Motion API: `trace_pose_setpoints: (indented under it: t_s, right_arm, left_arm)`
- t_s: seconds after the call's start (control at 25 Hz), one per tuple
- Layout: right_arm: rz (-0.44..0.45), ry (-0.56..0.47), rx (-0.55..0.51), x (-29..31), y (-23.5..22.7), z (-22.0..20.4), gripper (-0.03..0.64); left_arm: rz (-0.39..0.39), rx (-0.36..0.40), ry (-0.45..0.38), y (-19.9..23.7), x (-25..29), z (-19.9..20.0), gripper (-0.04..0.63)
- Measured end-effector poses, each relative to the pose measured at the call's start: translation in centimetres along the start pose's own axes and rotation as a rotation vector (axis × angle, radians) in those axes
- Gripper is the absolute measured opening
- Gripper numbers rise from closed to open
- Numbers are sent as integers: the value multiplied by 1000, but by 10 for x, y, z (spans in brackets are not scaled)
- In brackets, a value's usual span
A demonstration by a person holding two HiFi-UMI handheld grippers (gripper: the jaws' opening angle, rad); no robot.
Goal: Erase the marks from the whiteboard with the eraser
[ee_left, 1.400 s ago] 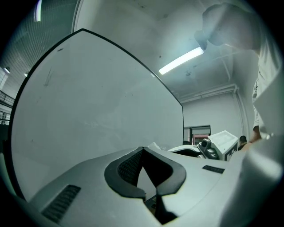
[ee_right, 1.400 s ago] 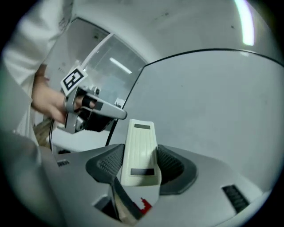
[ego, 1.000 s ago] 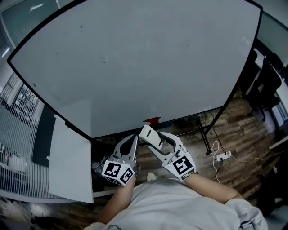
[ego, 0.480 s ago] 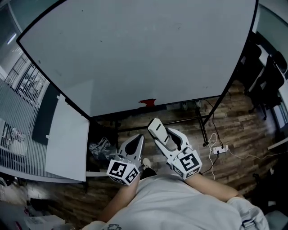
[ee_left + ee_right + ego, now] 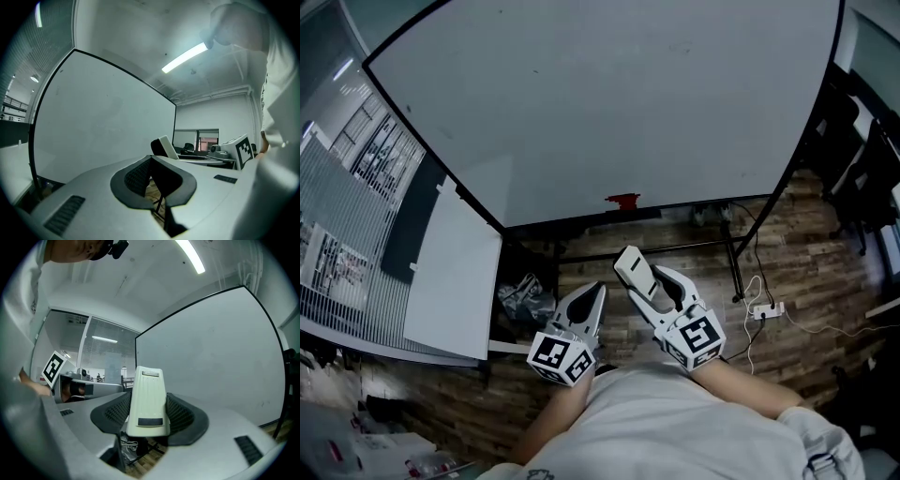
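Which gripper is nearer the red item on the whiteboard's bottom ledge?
Right. The right gripper, holding the eraser, sits just below the red item; the left gripper is lower and off to its left.

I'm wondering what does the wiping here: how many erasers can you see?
1: a cream eraser clamped in the right gripper. The left gripper is shut on nothing. A small red thing on the whiteboard ledge is too small to identify.

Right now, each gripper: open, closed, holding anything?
Left gripper: closed, empty.
Right gripper: closed on the cream plastic rectangular eraser.
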State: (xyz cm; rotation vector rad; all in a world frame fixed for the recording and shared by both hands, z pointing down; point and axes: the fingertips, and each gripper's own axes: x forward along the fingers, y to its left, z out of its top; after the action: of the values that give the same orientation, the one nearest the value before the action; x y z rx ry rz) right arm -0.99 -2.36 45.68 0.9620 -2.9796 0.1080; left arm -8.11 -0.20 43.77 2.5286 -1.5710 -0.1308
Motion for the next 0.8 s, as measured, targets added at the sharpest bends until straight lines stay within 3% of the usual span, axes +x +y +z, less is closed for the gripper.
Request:
trace_pose_setpoints:
  t_s: [0.4, 0.8]
  right_arm:
    - [-37, 12, -7, 5, 46, 2, 242]
    - [-61, 8, 11, 16, 128, -4, 242]
  left_arm:
    - [-61, 1, 20, 6, -38, 5, 6]
    - [-64, 21, 27, 34, -120, 8, 6]
